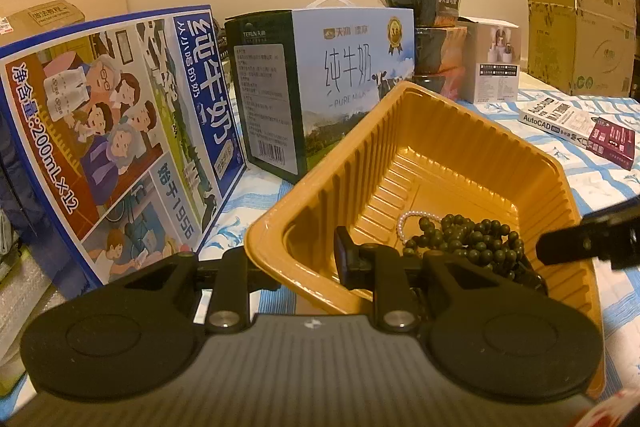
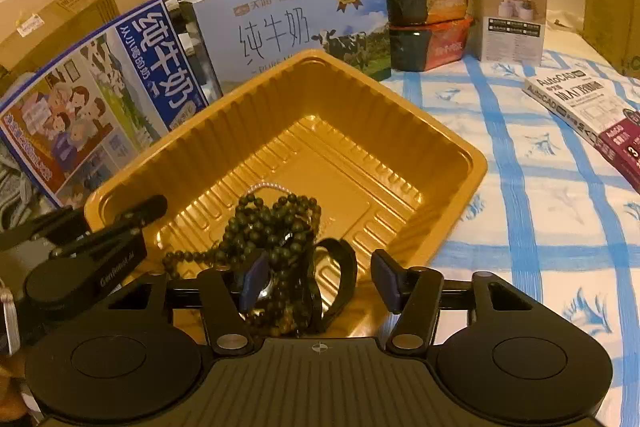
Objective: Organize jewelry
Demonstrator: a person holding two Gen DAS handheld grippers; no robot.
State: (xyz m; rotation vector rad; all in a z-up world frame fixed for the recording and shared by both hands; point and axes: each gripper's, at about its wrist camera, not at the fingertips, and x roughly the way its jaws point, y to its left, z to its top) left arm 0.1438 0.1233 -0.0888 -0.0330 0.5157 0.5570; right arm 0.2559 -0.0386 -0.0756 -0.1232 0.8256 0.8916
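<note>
Surface: a table under a white cloth with blue checks point(image 2: 520, 155), set against a cream wall.

Left wrist view
- Back row: a blue milk carton with cartoon figures point(image 1: 120, 131) leans at the left; beside it stands a pale "Pure Milk" box point(image 1: 320, 83); then stacked dark bowls point(image 1: 432, 27), a small white box point(image 1: 494, 63) and an open cardboard carton point(image 1: 580, 35).
- Book: an AutoCAD manual point(image 1: 580, 131) lies flat on the cloth at the right.
- Tray: a gold ribbed plastic tray point(image 1: 400, 131) sits tilted, its near corner raised.
- Left gripper point(image 1: 304, 259): jaws drawn narrow, clamped on the tray's near wall, one finger inside and one outside.
- Jewelry: dark green bead strands point(image 1: 468, 239) heaped in the tray's near right part, with a thin white pearl bracelet point(image 1: 404, 223) just beside them.
- Other tool: a black finger of the right gripper point(image 1: 588, 239) enters from the right edge over the tray.

Right wrist view
- Tray: the same gold tray point(image 2: 400, 115), the milk boxes behind it.
- Right gripper point(image 2: 320, 279): jaws spread fairly wide, pads pressing on nothing.
- Jewelry: the dark beads point(image 2: 272, 223) are piled in the tray between and ahead of the fingers, nearer the left pad; the pearl bracelet point(image 2: 268, 185) peeks out behind the pile.
- Strap: a black looped band point(image 2: 344, 267) lies beside the beads, between the fingers.
- Left gripper point(image 2: 100, 239): at the tray's left rim.
</note>
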